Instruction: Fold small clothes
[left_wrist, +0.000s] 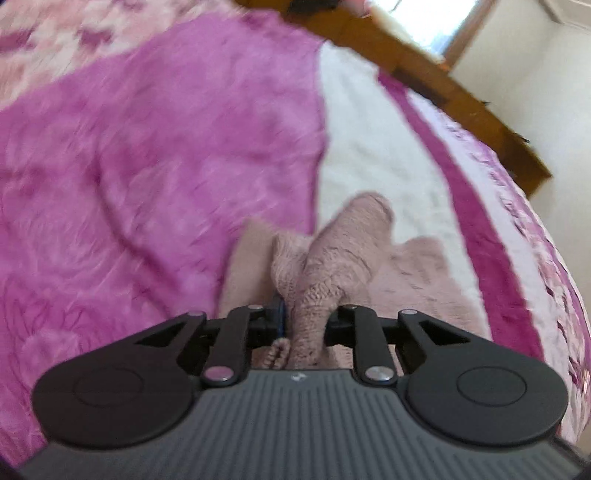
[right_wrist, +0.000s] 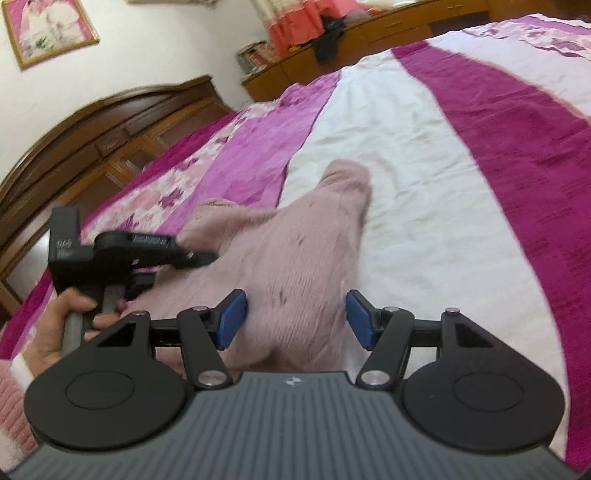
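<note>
**A:** In the left wrist view, the left gripper (left_wrist: 303, 321) is clamped tight on a bunched fold of the small dusty-pink knitted garment (left_wrist: 343, 254). The knit fills the gap between the jaws completely. The rest of it trails straight ahead of the tongs, onto the white stripe of the magenta-and-white quilted bedspread (left_wrist: 369, 147). Its long axis runs pretty much along the fingers, with the rounded tube end (a sleeve or a leg, can't tell which) pointing away.

**B:** And the other camera?

**A:** In the right wrist view, the right gripper (right_wrist: 295, 319) is spread wide, blue pads (right_wrist: 232, 318) either side of the pink knit but not pinching it. Can't tell if they're brushing it. The garment sits dead centre ahead of the tongs, long axis again running away from the camera, the narrow end pointing up the white stripe. The left gripper (right_wrist: 199, 256) comes in from the left side, gripping the cloth's left edge, the person's left hand (right_wrist: 62, 325) on its handle.

**B:** So the right one's nearer the free part?

**A:** Looks like it. It'd probably need to close on the near edge before any fold happens.
</note>
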